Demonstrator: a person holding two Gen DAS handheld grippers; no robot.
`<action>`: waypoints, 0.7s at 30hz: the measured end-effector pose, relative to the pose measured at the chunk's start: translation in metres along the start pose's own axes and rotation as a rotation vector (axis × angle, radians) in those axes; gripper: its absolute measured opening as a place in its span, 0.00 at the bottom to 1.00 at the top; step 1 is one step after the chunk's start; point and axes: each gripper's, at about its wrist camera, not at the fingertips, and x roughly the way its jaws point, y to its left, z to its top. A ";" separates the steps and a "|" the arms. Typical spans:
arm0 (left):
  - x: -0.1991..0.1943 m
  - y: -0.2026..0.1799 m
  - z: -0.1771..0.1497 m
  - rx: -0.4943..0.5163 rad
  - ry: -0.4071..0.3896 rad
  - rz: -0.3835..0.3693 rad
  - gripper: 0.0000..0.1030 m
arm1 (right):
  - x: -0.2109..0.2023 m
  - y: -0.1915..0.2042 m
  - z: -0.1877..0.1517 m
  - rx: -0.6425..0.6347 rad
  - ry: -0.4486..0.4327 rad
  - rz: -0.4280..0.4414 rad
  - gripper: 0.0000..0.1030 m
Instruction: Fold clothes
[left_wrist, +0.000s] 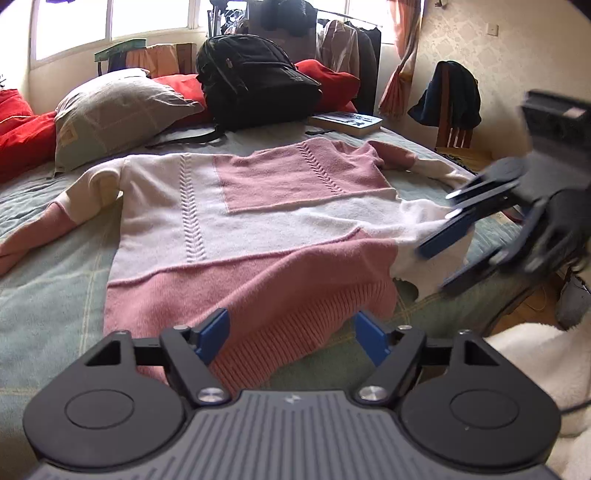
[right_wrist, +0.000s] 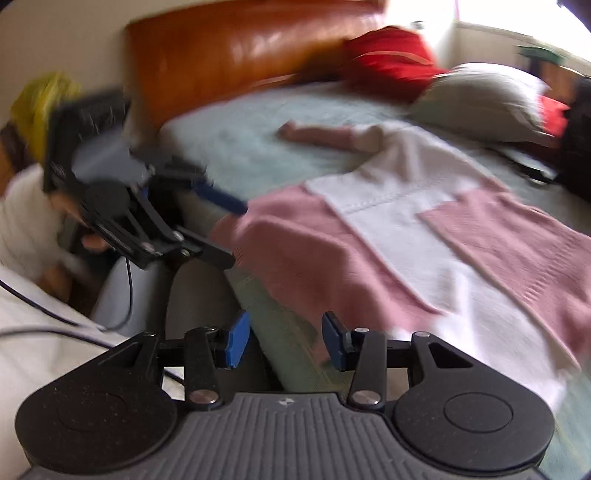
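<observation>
On bed (left_wrist: 44, 295): pink-white sweater (left_wrist: 258, 221) spread flat, sleeves out; left tool (left_wrist: 291, 338), right tool (right_wrist: 284, 341) both apart, empty

Daylight floods in through the windows (left_wrist: 110, 26) behind the bed (left_wrist: 44, 295), blown out to white glare. The left wrist view is mostly sharp; the right wrist view is smeared with motion blur. Both bend strongly and darken at the corners.

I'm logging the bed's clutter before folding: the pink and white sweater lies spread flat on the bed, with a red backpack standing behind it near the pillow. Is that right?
Not quite. The backpack is black, not red; the red things beside it are cushions. The left wrist view shows this. The rest holds: the pink and white sweater lies spread flat on the bed, with the backpack behind it near the pillow.
</observation>
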 end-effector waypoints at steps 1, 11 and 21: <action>-0.002 0.000 -0.002 -0.001 0.000 0.003 0.76 | 0.013 0.001 0.004 -0.029 0.018 0.009 0.48; 0.000 0.005 -0.004 -0.012 0.002 0.012 0.82 | 0.088 -0.023 0.000 -0.220 0.158 -0.094 0.56; 0.008 0.002 -0.004 0.003 0.008 0.001 0.83 | 0.079 -0.029 0.001 -0.260 0.181 -0.064 0.43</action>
